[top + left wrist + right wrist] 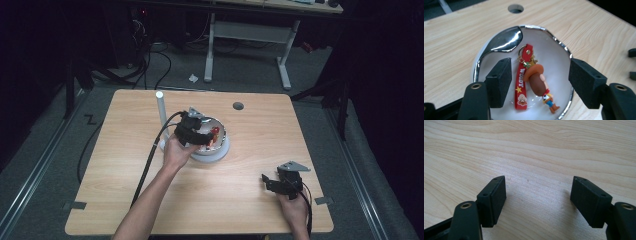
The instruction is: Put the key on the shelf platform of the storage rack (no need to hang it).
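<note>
A cowboy figure keychain (539, 83) with a brown hat and a red strap (522, 80) lies in a shiny metal bowl (496, 45). My left gripper (540, 82) hovers over the bowl, open, its jaws on either side of the keychain without touching it. In the high view the left gripper (196, 131) covers the bowl (220, 131) on a white base (216, 154) at the table's middle. My right gripper (272, 181) rests open near the front right of the table, with bare wood between its jaws (539, 200).
A white upright post (161, 112) stands just left of the bowl. A round cable hole (238, 106) sits in the wooden table (250, 150) at the back. The gripper cable (150, 155) trails off the front left. Desk legs and cables stand on the floor beyond.
</note>
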A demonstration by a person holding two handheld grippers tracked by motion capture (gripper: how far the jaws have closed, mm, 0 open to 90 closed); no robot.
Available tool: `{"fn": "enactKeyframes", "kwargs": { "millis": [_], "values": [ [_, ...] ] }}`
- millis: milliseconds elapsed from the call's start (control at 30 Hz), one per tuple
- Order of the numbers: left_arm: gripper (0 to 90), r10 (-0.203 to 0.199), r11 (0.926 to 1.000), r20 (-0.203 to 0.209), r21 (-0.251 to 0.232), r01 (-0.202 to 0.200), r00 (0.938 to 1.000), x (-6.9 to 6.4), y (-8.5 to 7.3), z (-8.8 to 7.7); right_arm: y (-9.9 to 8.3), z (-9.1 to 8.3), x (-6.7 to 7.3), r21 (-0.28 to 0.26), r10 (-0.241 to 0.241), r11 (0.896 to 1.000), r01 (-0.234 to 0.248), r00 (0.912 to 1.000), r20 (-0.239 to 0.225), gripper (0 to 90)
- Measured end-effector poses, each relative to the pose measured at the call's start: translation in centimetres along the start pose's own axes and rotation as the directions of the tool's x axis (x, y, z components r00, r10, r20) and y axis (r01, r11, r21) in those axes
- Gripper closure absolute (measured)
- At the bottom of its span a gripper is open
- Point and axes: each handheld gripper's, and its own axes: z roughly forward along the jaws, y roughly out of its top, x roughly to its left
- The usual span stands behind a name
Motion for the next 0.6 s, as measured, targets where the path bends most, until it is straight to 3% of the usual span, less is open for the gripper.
{"fn": "enactKeyframes", "kwargs": {
  "millis": [33, 67, 100, 133, 167, 267, 367, 600],
  "values": [
    [36.7, 0.231, 0.9730, 0.137, -0.032, -0.228, 0.9633, 1.4, 1.0, 0.1, 0.0, 0.0, 0.0, 0.001, -0.001, 1.000, 0.001, 1.0000, 0.000, 29.1],
    [36.6, 0.173, 0.9848, 0.170, -0.013, -0.173, 0.9702, 1.1, 0.8, -0.3, 0.0, 0.0, 0.0, 0.001, -0.001, 1.000, 0.001, 1.0000, 0.000, 29.1],
    [35.6, -0.016, 0.9999, 0.007, -0.004, 0.016, 0.9998, 0.3, 0.5, -1.0, 0.0, 0.0, 0.0, 0.001, -0.001, 1.000, 0.001, 1.0000, 0.000, 29.1],
    [33.7, 0.351, 0.9362, 0.133, -0.055, -0.347, 0.9267, 2.6, 2.0, -0.7, 0.0, 0.0, 0.0, 0.001, -0.001, 1.000, 0.001, 1.0000, 0.000, 29.1],
    [32.7, -0.036, 0.9993, 0.013, -0.011, 0.036, 0.9993, 0.4, 1.1, -1.8, 0.0, 0.0, 0.0, 0.001, -0.001, 1.000, 0.001, 1.0000, 0.000, 29.1],
    [31.2, -0.056, 0.9982, 0.027, -0.019, 0.057, 0.9981, 0.4, 1.7, -2.8, 0.0, 0.0, 0.0, 0.001, 0.000, 1.000, 0.000, 1.0000, 0.000, 29.1],
    [31.3, -0.031, 0.9990, 0.038, -0.030, 0.033, 0.9988, 0.8, 2.0, -3.5, 0.0, 0.0, 0.0, 0.001, -0.001, 1.000, 0.001, 1.0000, 0.000, 29.1],
    [31.1, -0.048, 0.9985, 0.052, -0.023, 0.049, 0.9975, 1.6, 2.8, -4.8, 0.0, 0.0, 0.0, 0.002, 0.000, 1.000, 0.000, 1.0000, 0.000, 29.1]
  ]
}}
